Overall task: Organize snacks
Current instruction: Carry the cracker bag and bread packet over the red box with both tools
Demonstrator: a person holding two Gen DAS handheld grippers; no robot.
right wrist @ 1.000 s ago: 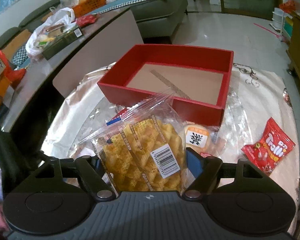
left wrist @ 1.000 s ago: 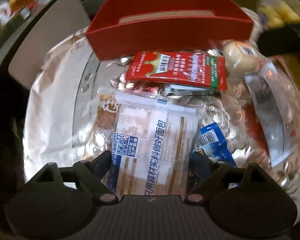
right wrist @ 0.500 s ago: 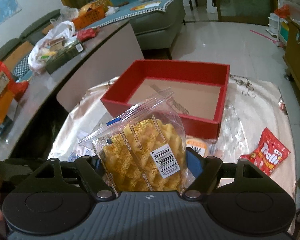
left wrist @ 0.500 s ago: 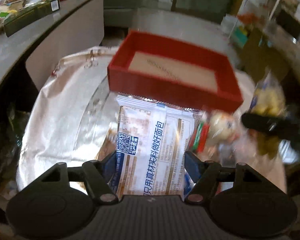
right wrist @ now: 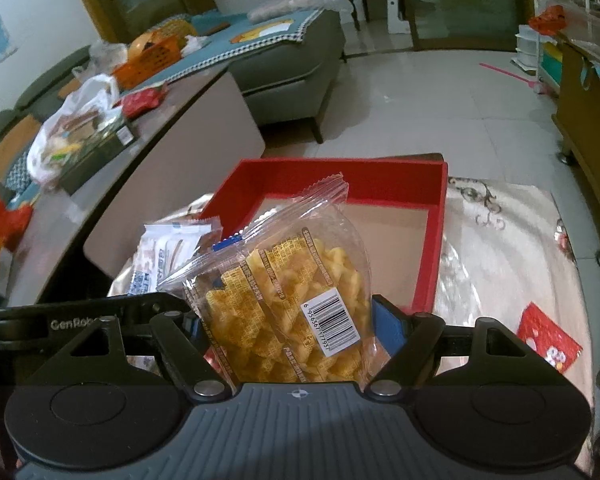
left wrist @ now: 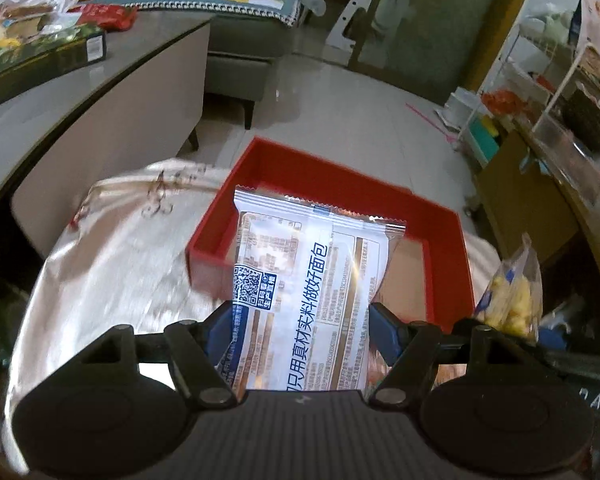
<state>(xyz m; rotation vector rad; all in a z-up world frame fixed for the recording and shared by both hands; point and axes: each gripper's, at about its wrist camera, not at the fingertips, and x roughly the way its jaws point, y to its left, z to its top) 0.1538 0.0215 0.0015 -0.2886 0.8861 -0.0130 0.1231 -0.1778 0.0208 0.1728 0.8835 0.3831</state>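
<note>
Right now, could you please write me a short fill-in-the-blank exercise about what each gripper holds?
1. The left gripper is shut on a ____ bread packet.
2. The right gripper grips a clear bag of ____ waffle snacks.
3. Ahead of both stands a ____ box.

Missing words: white; yellow; red

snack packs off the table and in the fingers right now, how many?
2. White bread packet in the left gripper; clear bag of yellow waffle snacks in the right gripper. Both are near the red box.
</note>
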